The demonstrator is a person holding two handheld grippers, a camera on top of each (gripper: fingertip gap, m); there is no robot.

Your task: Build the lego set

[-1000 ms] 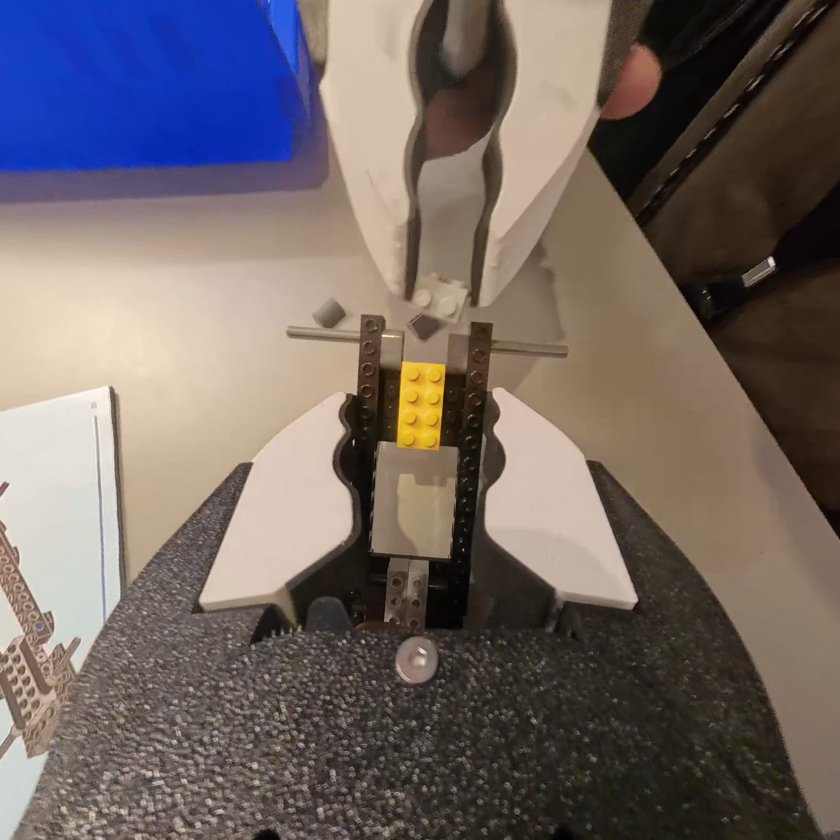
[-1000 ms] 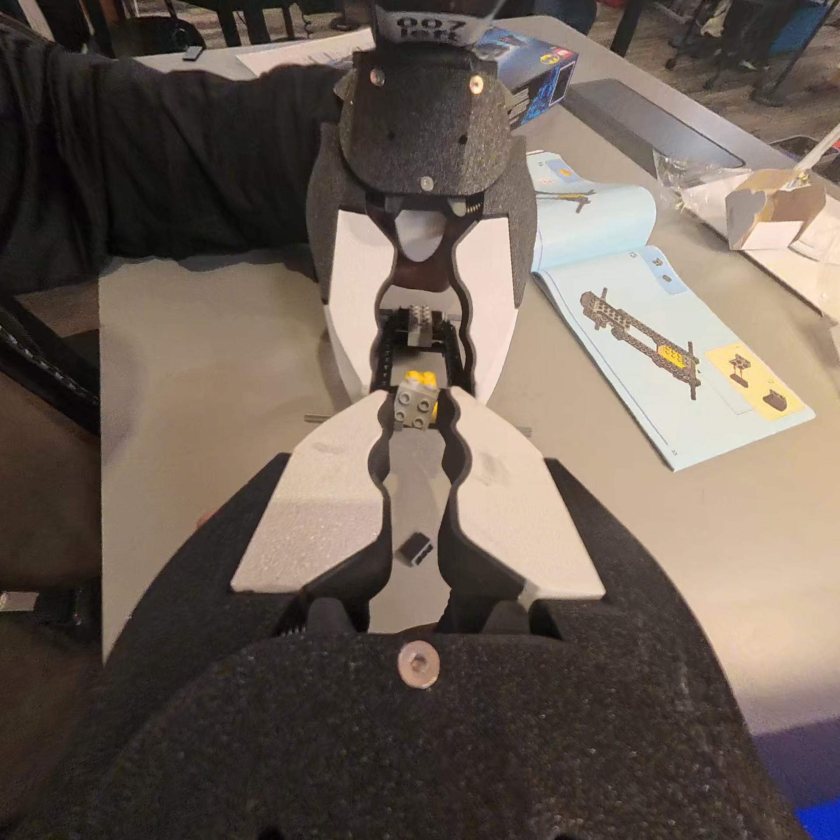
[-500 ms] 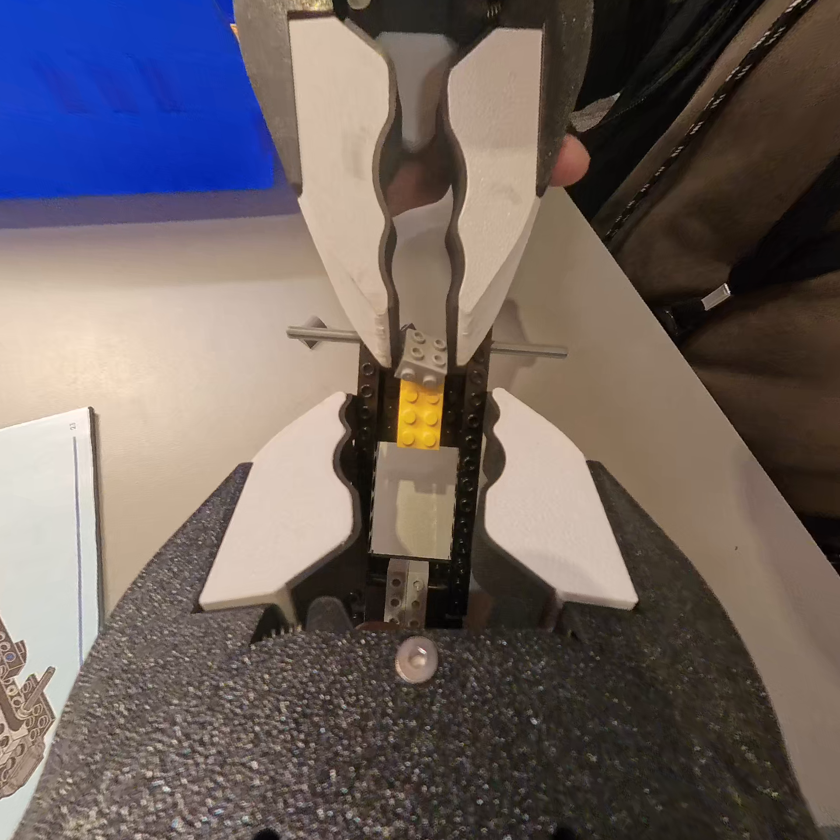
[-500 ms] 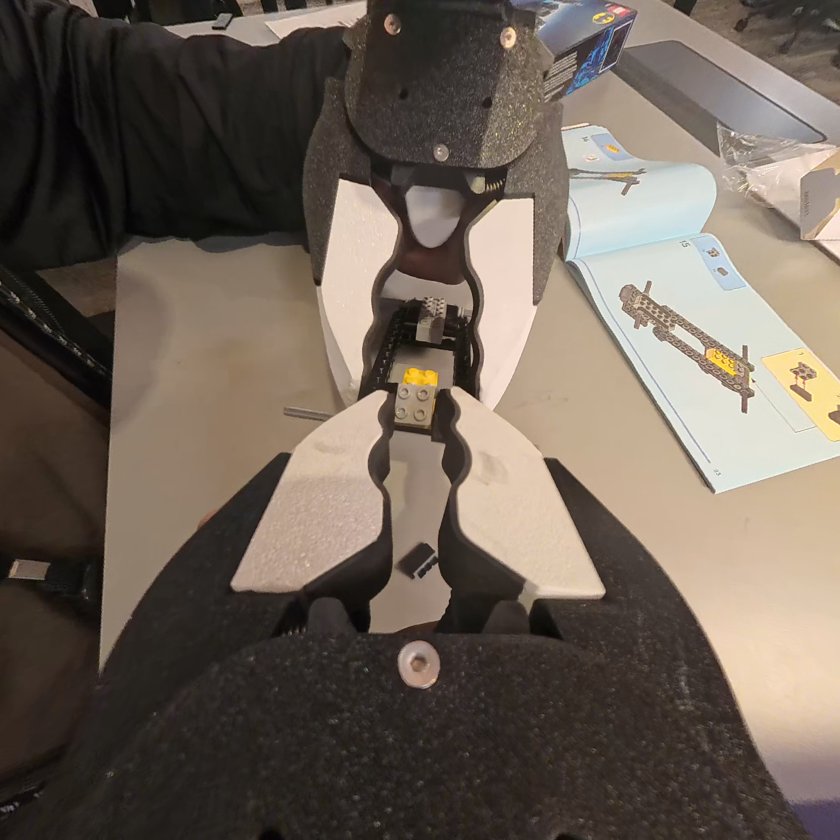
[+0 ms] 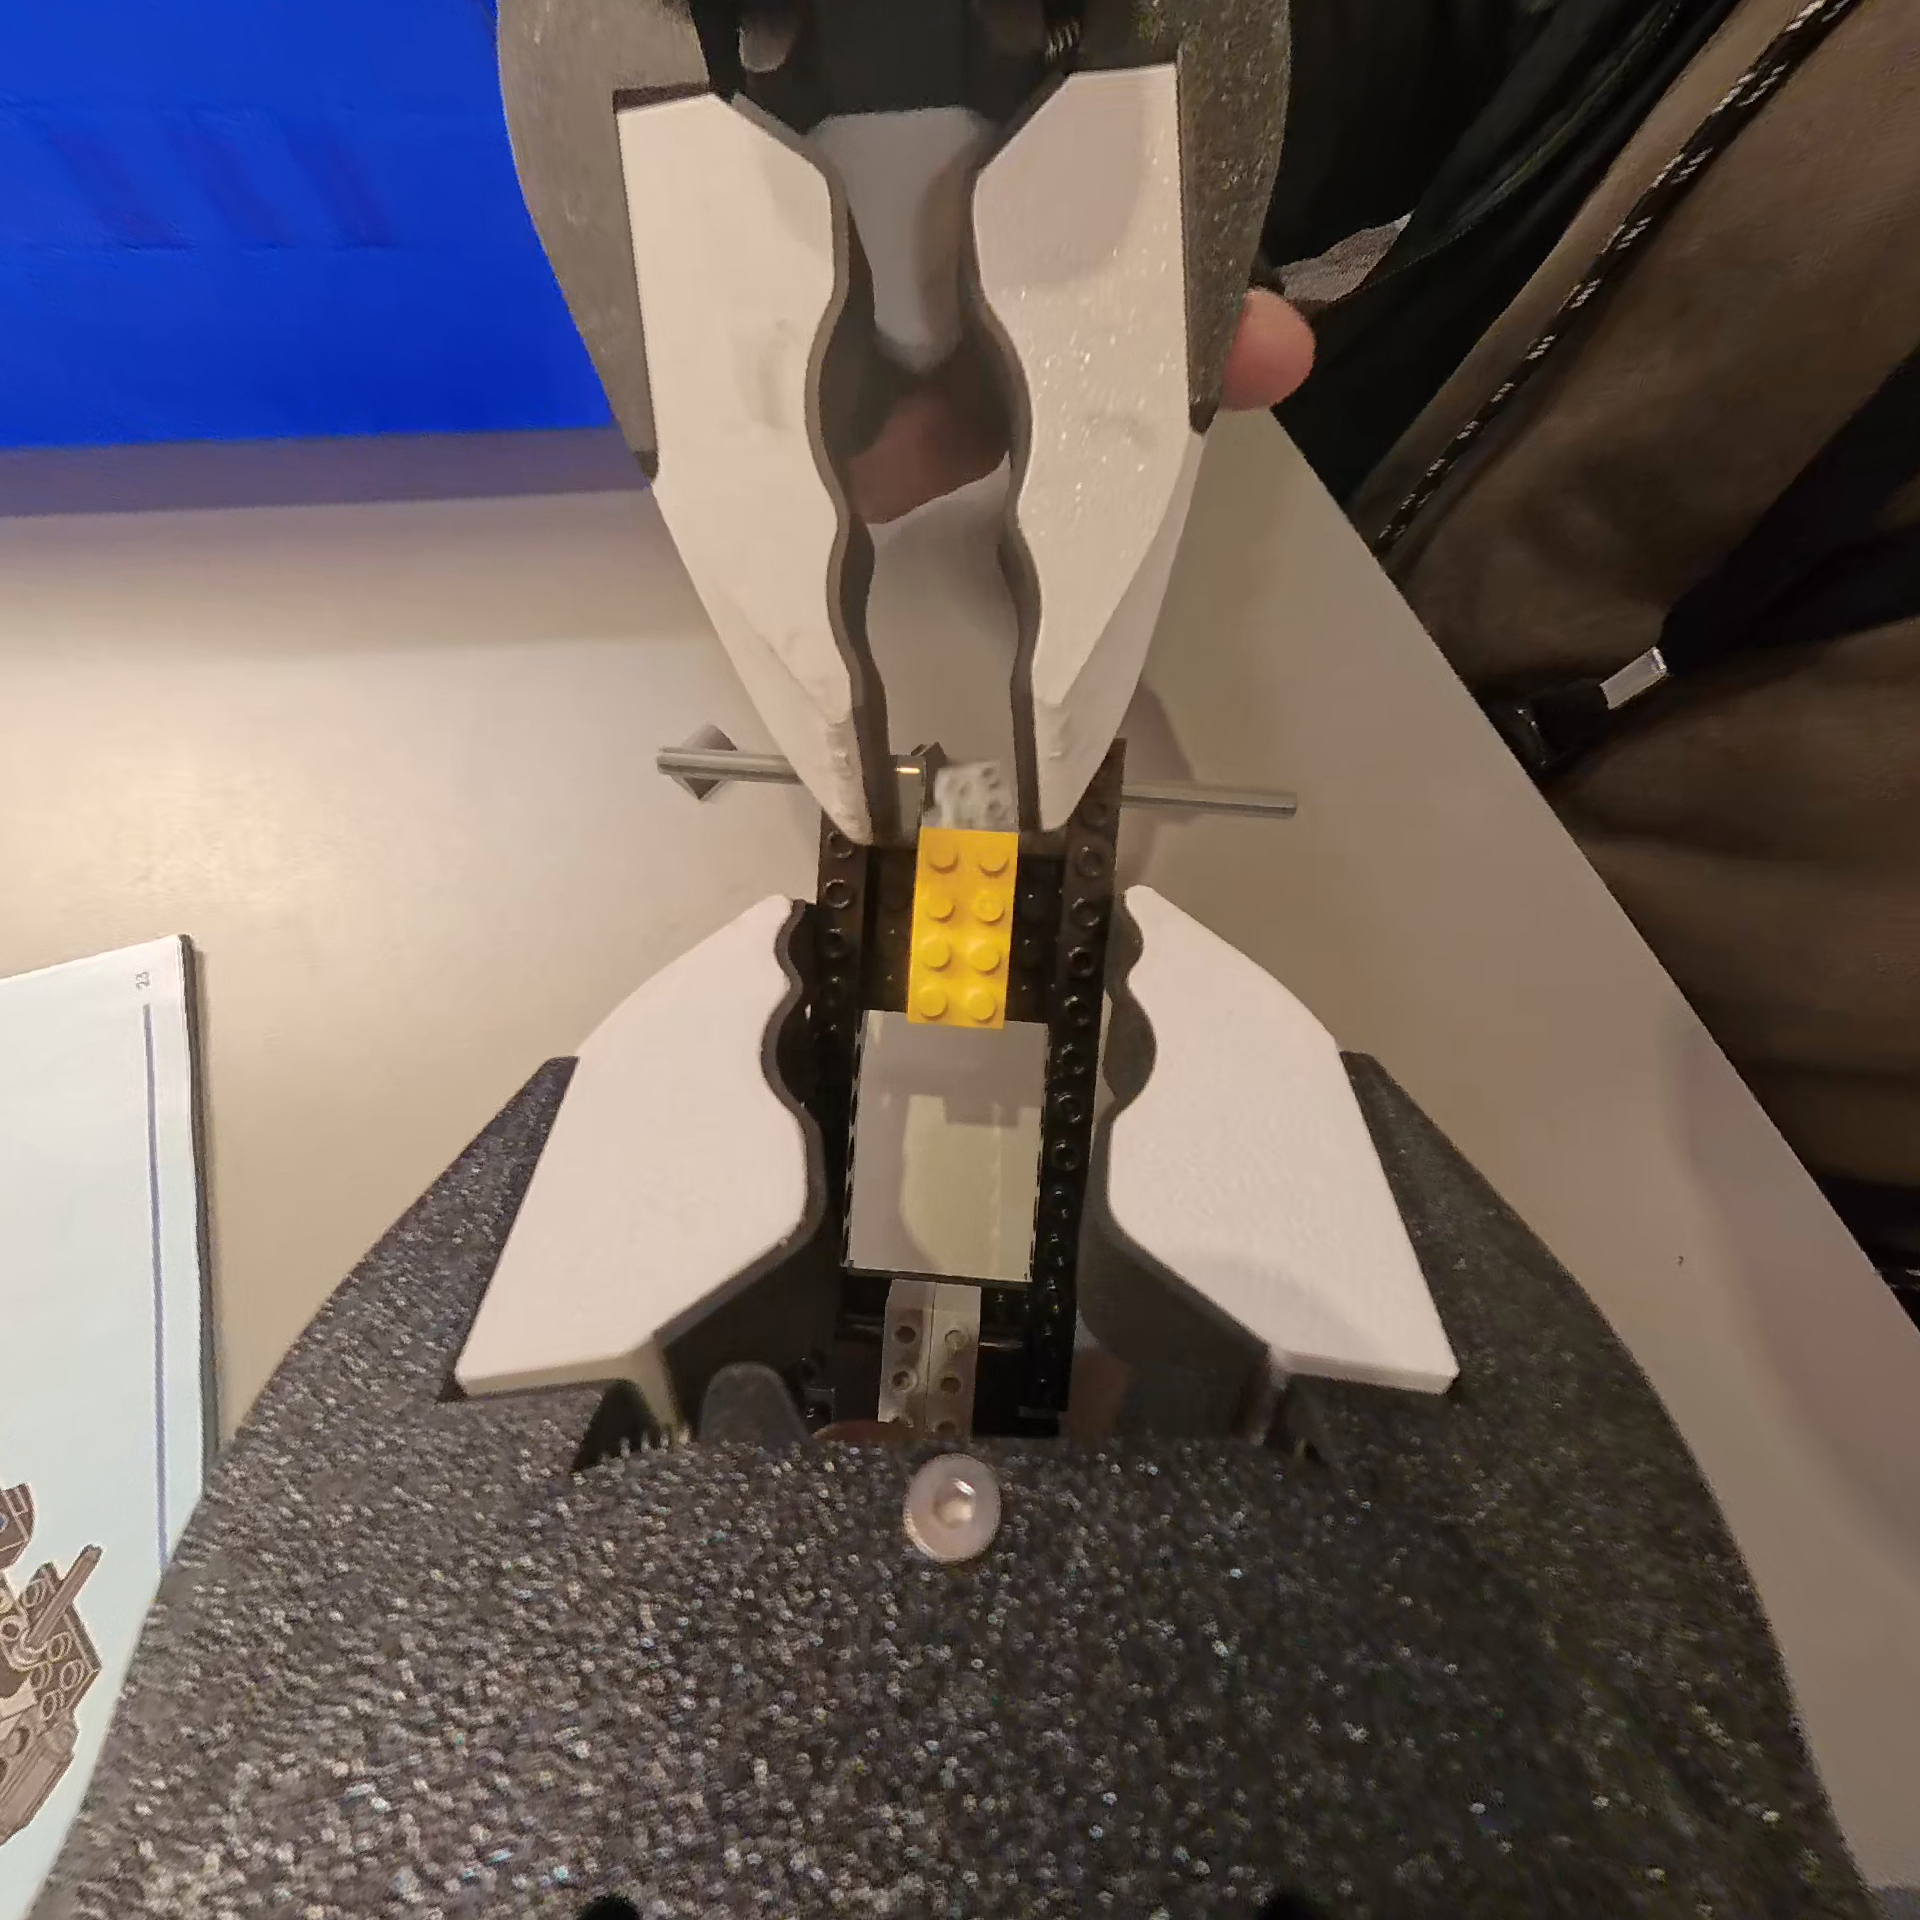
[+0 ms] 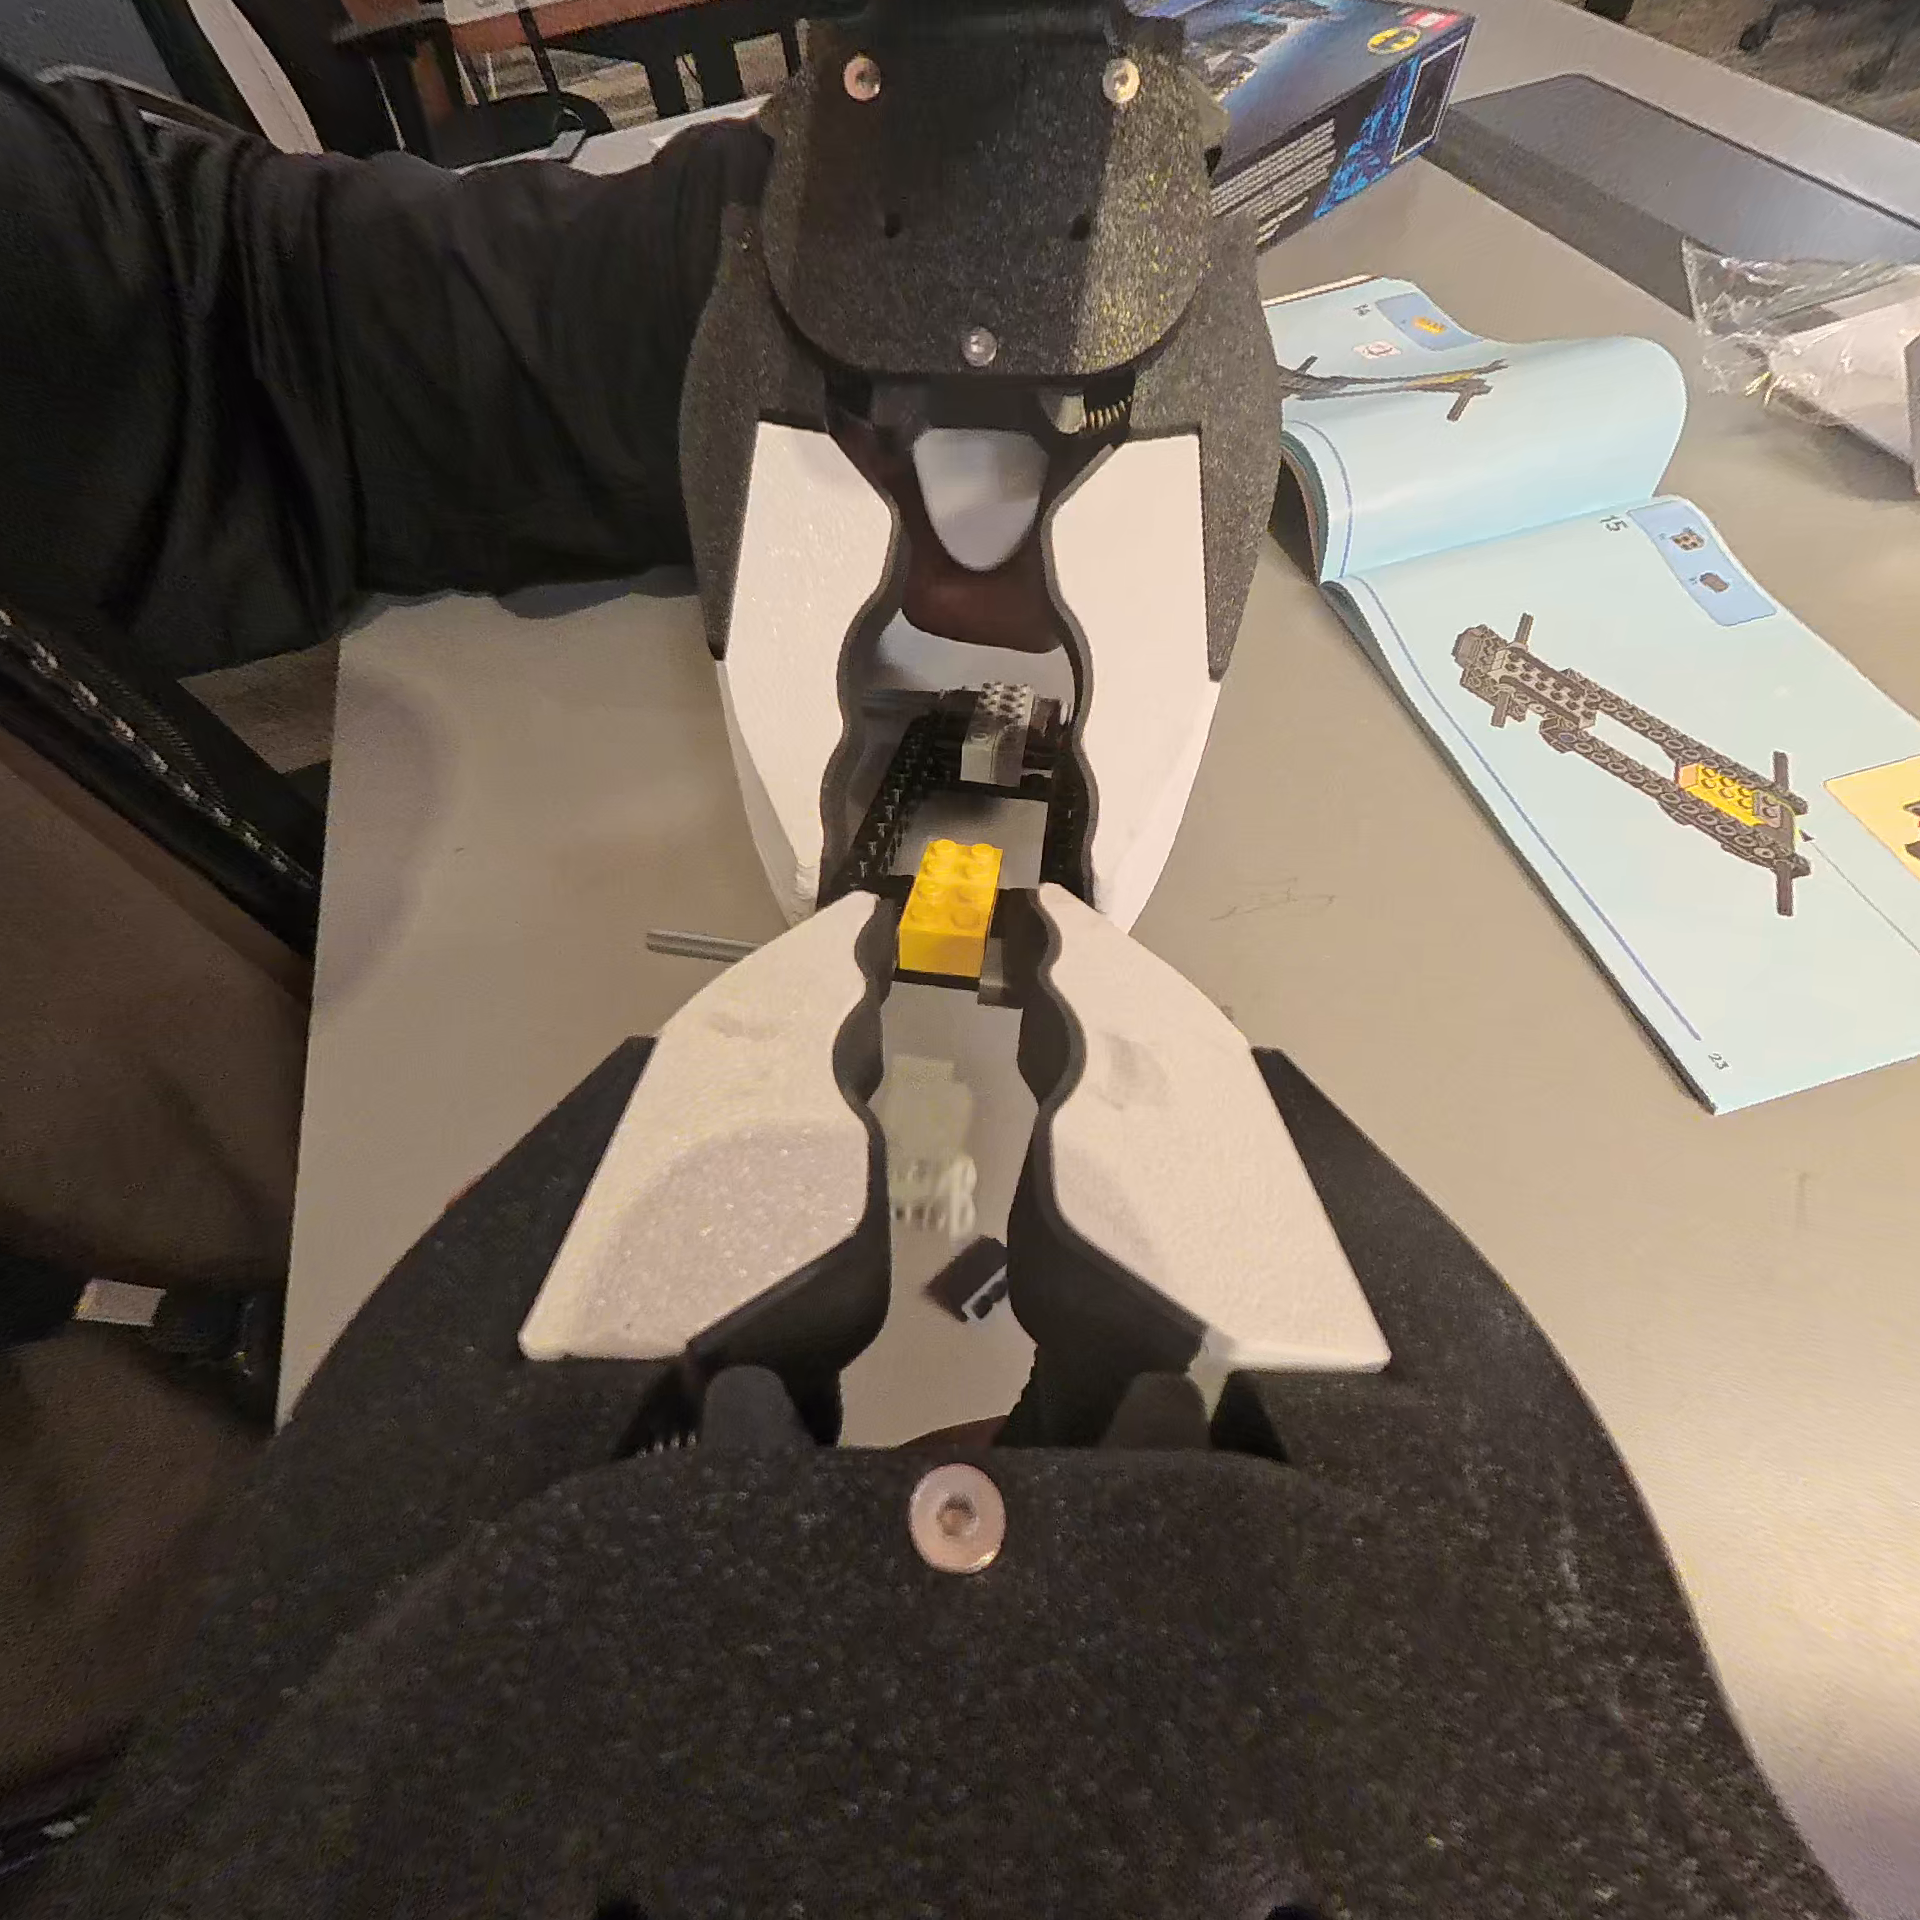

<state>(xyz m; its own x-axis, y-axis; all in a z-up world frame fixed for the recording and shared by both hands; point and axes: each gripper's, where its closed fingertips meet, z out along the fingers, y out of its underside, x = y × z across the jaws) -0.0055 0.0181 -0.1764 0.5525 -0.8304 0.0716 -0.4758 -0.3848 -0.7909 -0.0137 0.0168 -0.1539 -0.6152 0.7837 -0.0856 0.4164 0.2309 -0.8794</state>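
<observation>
Grey brick [image 6: 928, 1148] dropped from right tool [image 6: 954, 920], blurred, now slack; left tool [image 5: 954, 909] clamps black frame [image 5: 1081, 997]

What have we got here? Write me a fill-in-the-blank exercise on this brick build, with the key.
1. The studded brick on top of the black frame is ____.
2. The jaws clamped on the black frame's sides belong to the gripper in the person's ____ hand.
3. The booklet lying open on the table has pages of light ____.

Missing words: yellow; left; blue.
</observation>
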